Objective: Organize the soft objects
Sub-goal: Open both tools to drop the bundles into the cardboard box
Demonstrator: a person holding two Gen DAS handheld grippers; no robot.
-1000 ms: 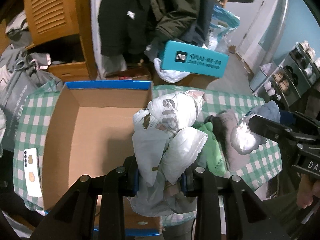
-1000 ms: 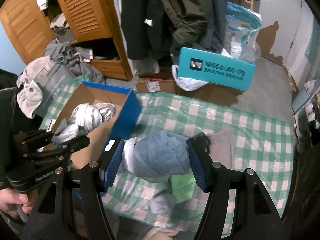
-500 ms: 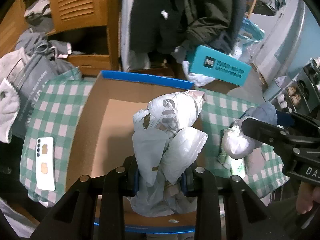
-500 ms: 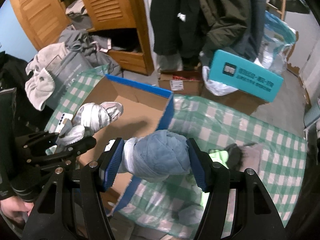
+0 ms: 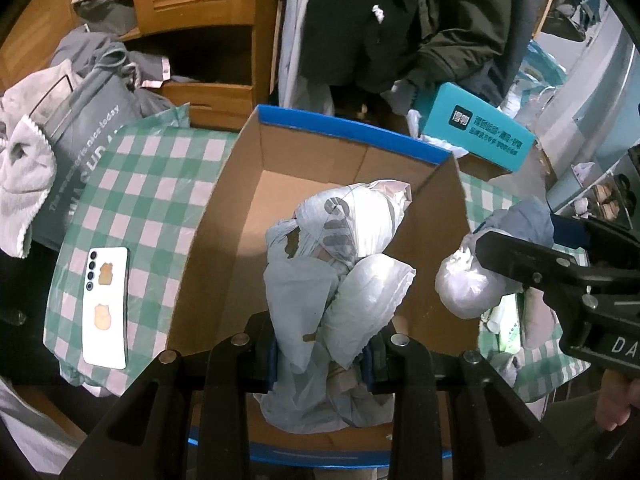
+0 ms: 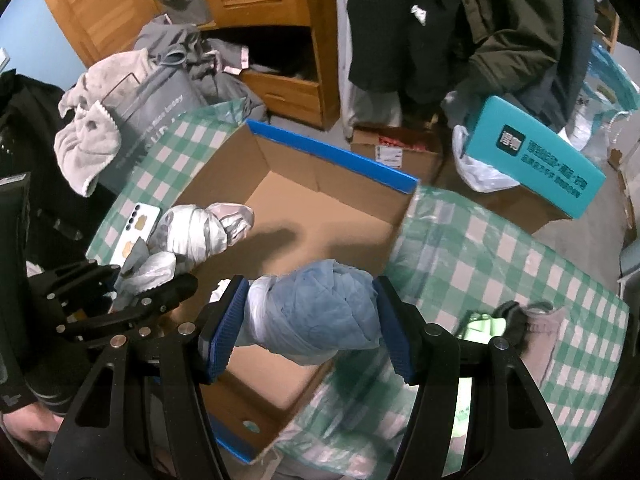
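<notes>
My left gripper (image 5: 322,354) is shut on a crumpled white plastic bag bundle (image 5: 340,264) and holds it over the open cardboard box (image 5: 244,216) with blue rims. My right gripper (image 6: 310,330) is shut on a blue cloth bundle (image 6: 320,314) above the box's near right part (image 6: 320,208). The right gripper and its bundle (image 5: 468,284) show at the right of the left wrist view. The left gripper with the white bundle (image 6: 192,236) shows at the left of the right wrist view. The box looks empty inside.
The box sits on a green checked cloth (image 6: 500,264). A white phone (image 5: 106,306) lies left of the box. A green packet and grey cloth (image 6: 516,320) lie on the right. A teal box (image 6: 536,156), wooden cabinet (image 6: 260,8) and hanging coats (image 6: 460,20) stand behind.
Both grippers have moved left with their bundles. The white bundle is now over the box's middle. The blue bundle has passed from above the cloth to above the box.
</notes>
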